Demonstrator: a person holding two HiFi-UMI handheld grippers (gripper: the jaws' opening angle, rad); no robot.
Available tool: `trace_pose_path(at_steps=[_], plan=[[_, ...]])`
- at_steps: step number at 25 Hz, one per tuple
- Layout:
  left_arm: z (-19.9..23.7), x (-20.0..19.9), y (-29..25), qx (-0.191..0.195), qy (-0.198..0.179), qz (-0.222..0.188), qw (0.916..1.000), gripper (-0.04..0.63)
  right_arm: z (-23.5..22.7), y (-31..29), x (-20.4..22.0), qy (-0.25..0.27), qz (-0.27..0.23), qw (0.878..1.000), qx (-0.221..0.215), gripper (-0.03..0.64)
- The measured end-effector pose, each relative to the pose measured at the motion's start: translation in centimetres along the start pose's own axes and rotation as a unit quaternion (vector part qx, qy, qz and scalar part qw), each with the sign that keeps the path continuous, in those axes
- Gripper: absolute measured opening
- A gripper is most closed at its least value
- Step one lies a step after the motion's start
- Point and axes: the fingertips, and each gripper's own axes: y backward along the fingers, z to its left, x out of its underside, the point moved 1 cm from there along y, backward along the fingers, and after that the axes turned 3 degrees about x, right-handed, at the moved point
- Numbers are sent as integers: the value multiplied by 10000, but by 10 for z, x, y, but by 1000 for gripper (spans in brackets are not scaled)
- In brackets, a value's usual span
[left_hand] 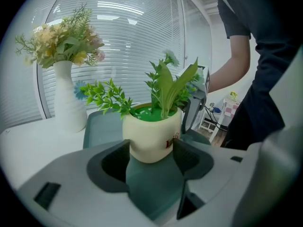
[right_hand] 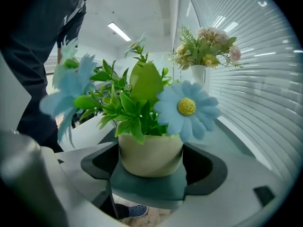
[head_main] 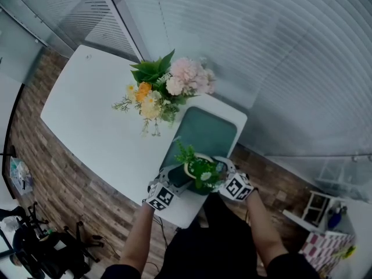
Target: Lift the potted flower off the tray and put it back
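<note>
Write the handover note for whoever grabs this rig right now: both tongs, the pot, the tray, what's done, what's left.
The left tongs look closed on the potted flower, one jaw against each side of the pot.
The right tongs look closed on it too, from the opposite side.
It stands at the near end of the green tray on the white table.
Done: both grips.
Left: no telling whether the lift has happened. If not, lift, set back on the tray, release.
</note>
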Motion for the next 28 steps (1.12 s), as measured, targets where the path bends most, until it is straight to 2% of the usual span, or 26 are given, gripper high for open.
trace_pose_path(at_steps=[10,19,28], plan=[[2,4,-3,20,56,-75,10000,270,-1,-5,-1,-187,-16,9998,35,385],[1,2,-2,-22,36,-45,10000,270,-1,-5,-2,-210,-125,9997,41,385],[3,1,-2,-86,41,-42,9999,270,-1,-2,-1,-146,-8,9999,-20,385]])
